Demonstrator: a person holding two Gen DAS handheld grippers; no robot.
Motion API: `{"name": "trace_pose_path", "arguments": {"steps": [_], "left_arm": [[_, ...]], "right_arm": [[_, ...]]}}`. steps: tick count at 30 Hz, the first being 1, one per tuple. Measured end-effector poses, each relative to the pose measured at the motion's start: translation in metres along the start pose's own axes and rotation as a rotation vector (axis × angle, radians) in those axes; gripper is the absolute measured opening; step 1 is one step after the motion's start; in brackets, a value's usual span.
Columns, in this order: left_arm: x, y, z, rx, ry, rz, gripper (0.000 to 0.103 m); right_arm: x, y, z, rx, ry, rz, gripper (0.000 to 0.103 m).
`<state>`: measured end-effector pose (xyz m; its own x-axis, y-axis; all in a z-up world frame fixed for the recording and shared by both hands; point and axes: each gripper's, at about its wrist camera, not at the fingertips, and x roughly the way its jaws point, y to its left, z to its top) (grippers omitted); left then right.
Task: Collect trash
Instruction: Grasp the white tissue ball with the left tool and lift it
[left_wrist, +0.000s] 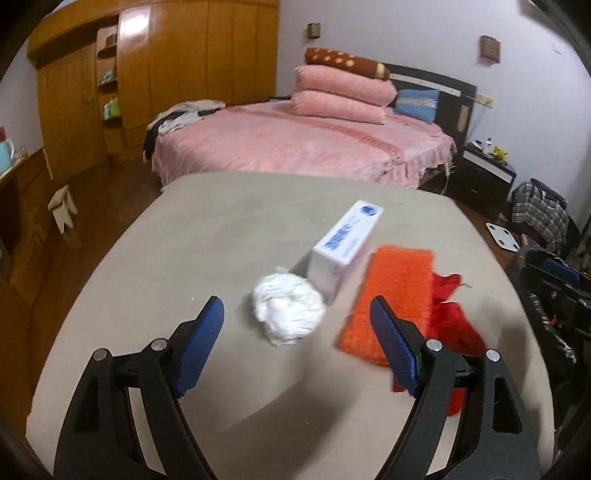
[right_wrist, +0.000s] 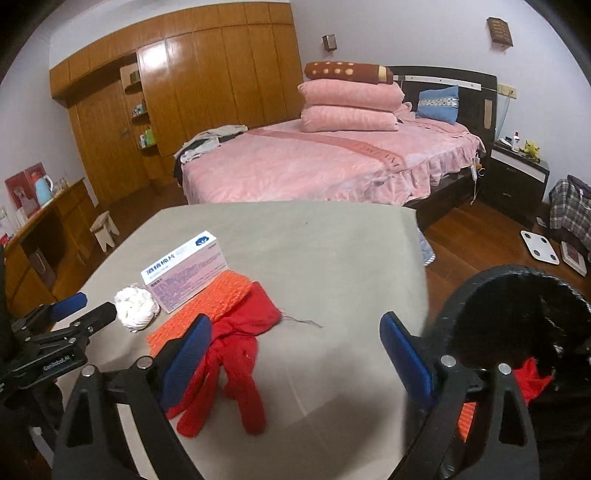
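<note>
A crumpled white tissue ball (left_wrist: 288, 314) lies on the beige-covered table (left_wrist: 221, 240), just ahead of my left gripper (left_wrist: 295, 308), whose blue pads (left_wrist: 201, 347) stand open and clear of it. Beside the ball are a white medicine box (left_wrist: 343, 251), a folded orange cloth (left_wrist: 395, 302) and a red garment (left_wrist: 454, 325). My right gripper (right_wrist: 295, 321) is open and empty over the table's right part, with the red garment (right_wrist: 236, 354) by its left finger. To its right stands a black bin (right_wrist: 480, 280) holding red fabric (right_wrist: 532, 376). The left gripper (right_wrist: 86, 308) shows beside the tissue (right_wrist: 135, 304).
The table's right edge (right_wrist: 421, 258) drops to a wooden floor next to the bin. Behind it stands a pink bed (right_wrist: 314, 162), with a dark nightstand (right_wrist: 517, 177), a white scale (right_wrist: 537, 249), a small wooden stool (right_wrist: 105, 229) and wardrobes (right_wrist: 221, 74) around.
</note>
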<state>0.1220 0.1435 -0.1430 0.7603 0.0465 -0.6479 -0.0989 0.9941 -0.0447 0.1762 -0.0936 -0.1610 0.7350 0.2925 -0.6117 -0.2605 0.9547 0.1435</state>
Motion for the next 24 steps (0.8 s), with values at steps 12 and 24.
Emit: {"name": "trace_pose_path", "arguments": {"steps": [12,24], "left_arm": [[0.057,0.011,0.003,-0.015,0.11,-0.013,0.065],[0.034,0.005,-0.013,0.006,0.097,-0.043,0.037]], "right_arm": [[0.028,0.008,-0.01,-0.027,0.052,-0.025,0.091],[0.043,0.027,-0.025,-0.057,0.112,0.014,0.091]]}}
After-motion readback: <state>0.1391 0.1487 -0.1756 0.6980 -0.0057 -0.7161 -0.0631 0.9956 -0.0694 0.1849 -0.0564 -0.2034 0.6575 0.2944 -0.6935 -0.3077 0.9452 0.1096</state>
